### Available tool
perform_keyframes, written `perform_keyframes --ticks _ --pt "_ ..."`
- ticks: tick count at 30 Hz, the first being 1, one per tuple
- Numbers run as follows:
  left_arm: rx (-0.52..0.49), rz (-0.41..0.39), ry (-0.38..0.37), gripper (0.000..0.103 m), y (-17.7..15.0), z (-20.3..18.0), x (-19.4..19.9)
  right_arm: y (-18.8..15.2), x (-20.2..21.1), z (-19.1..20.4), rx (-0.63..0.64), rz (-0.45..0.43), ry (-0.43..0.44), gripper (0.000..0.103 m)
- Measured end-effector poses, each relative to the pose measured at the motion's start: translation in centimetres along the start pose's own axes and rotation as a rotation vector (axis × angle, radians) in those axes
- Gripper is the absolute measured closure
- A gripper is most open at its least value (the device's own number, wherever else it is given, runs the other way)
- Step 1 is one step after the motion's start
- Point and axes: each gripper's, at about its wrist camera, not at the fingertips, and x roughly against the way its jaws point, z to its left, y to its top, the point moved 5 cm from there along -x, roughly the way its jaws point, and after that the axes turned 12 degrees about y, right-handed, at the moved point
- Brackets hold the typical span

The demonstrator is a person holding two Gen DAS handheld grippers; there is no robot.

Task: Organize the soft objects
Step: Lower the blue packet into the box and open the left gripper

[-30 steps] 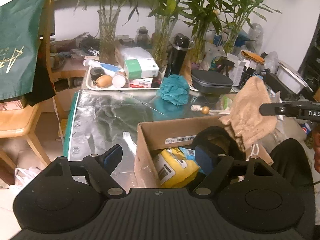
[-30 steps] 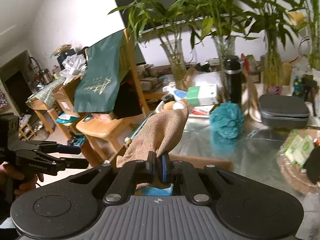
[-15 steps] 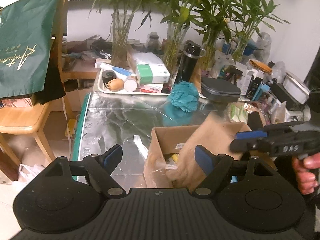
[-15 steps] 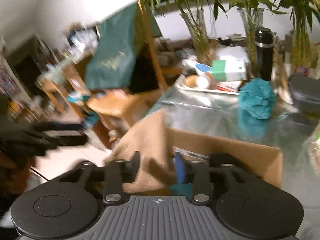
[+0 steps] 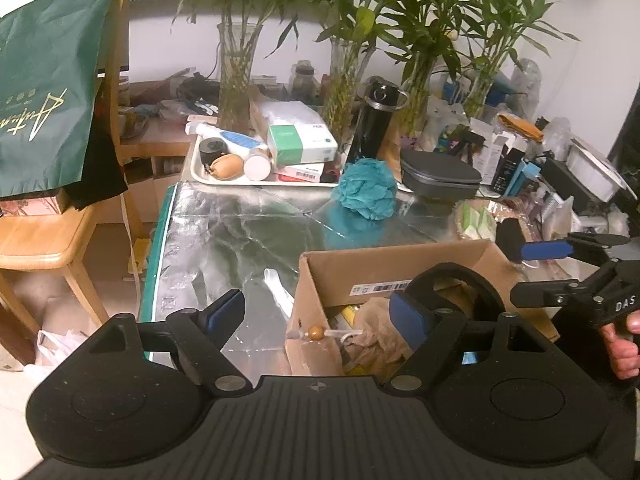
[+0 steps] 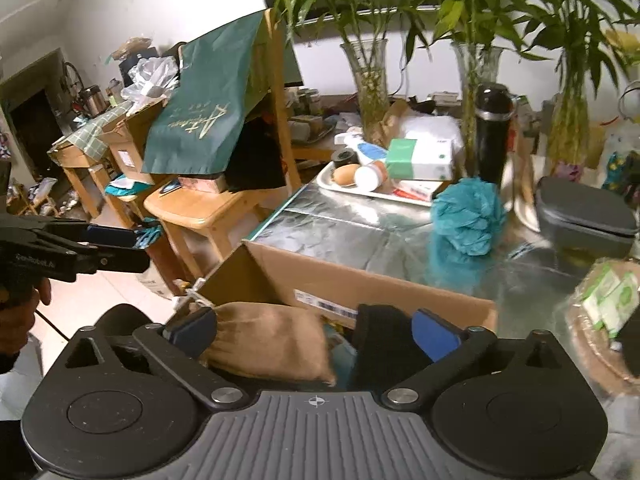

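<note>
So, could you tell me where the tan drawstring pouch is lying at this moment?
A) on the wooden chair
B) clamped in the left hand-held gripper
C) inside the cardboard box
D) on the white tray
C: the tan drawstring pouch rests inside the cardboard box, loose between the opening jaws of the right hand-held gripper.

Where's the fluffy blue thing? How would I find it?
Look at the shiny silver table, behind the open cardboard box. The teal bath pouf sits beside the tall black bottle. It is the only ruffled, ball-shaped thing there.
</note>
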Motion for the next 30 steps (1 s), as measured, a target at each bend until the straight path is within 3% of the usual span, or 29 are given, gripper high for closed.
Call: perform_keyframes --ticks 8,17,30 --pt "-0.036 -0.002 -0.003 0.023 0.5 -1.1 -0.7 -0.3 0.8 -2.4 -0.039 -0.006 -0.060 0.000" --pt "-0.078 0.025 0.051 0.023 0.6 -1.6 -2.0 -0.6 1.1 -4.4 -0.065 -0.009 -0.121 0.000" --pt "-0.080 0.057 0.043 0.023 1.7 -1.5 -3.8 0.0 0.4 -7.3 -0.086 -0.018 -0.168 0.000"
